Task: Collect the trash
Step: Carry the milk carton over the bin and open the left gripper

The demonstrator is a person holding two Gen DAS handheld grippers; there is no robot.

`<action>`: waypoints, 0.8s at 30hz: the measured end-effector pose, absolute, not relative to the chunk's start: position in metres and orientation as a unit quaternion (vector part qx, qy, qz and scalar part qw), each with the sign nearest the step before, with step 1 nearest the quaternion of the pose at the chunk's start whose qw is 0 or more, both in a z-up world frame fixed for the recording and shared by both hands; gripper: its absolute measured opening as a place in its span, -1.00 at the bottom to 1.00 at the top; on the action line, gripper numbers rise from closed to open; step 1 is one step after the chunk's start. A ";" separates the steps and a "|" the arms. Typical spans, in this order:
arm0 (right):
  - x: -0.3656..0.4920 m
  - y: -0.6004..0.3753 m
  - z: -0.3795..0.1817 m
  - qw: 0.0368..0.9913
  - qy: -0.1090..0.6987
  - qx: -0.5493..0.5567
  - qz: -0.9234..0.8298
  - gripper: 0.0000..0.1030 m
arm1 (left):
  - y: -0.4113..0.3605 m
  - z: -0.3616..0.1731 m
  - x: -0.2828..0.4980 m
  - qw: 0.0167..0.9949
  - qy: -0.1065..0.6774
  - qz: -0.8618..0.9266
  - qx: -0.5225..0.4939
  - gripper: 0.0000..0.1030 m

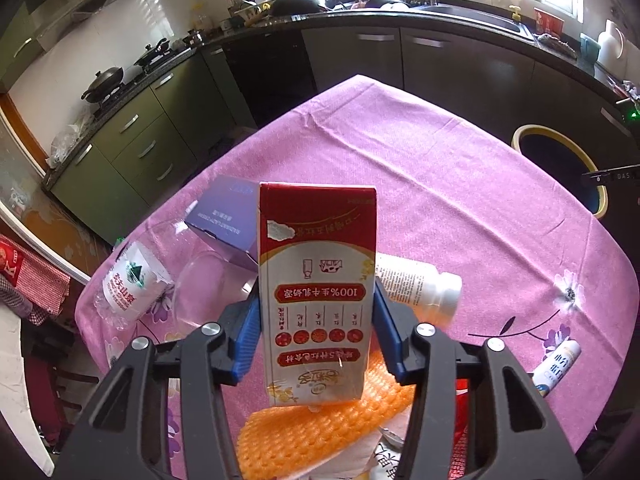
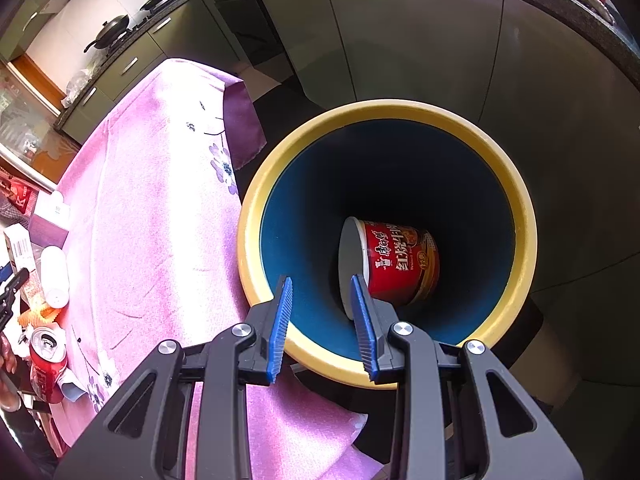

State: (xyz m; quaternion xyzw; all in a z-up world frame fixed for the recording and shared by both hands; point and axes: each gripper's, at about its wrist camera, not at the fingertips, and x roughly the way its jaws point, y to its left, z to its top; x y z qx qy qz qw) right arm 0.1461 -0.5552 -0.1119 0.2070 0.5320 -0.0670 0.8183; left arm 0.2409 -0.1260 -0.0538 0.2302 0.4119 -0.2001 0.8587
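Observation:
My left gripper (image 1: 316,300) is shut on a red and white milk carton (image 1: 318,280), held upright above the pink tablecloth (image 1: 420,168). My right gripper (image 2: 322,312) is open and empty, hanging over the mouth of a yellow-rimmed blue bin (image 2: 400,110) beside the table. A red instant noodle cup (image 2: 396,262) lies on its side at the bin's bottom. The bin (image 1: 560,140) also shows in the left wrist view at the table's far right edge.
On the table lie a clear water bottle (image 1: 132,280), a purple box (image 1: 228,216), a white bottle (image 1: 420,286), an orange foam net (image 1: 320,420) and a small white tube (image 1: 556,366). A red soda can (image 2: 46,364) stands at the near left. Kitchen cabinets (image 1: 132,144) stand behind.

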 end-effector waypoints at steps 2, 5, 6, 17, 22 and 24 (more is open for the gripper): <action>0.146 -0.555 -0.110 0.820 0.529 0.208 -0.066 -0.40 | -0.128 -0.048 0.239 0.861 0.406 -0.200 0.231 -0.05; 0.144 -0.556 -0.106 0.824 0.523 0.210 -0.063 -0.40 | -0.134 -0.036 0.235 0.864 0.396 -0.204 0.237 -0.05; 0.143 -0.557 -0.105 0.825 0.521 0.210 -0.062 -0.40 | -0.137 -0.033 0.234 0.864 0.393 -0.206 0.237 -0.05; 0.106 -0.586 -0.069 0.851 0.474 0.213 -0.081 -0.40 | -0.239 0.007 0.213 0.835 0.375 -0.310 0.258 -0.05; 0.083 -0.608 -0.058 0.858 0.455 0.214 -0.101 -0.40 | -0.330 0.009 0.208 0.794 0.385 -0.393 0.259 -0.05; 0.075 -0.619 -0.056 0.859 0.451 0.218 -0.108 -0.40 | -0.369 0.001 0.208 0.778 0.388 -0.415 0.269 -0.05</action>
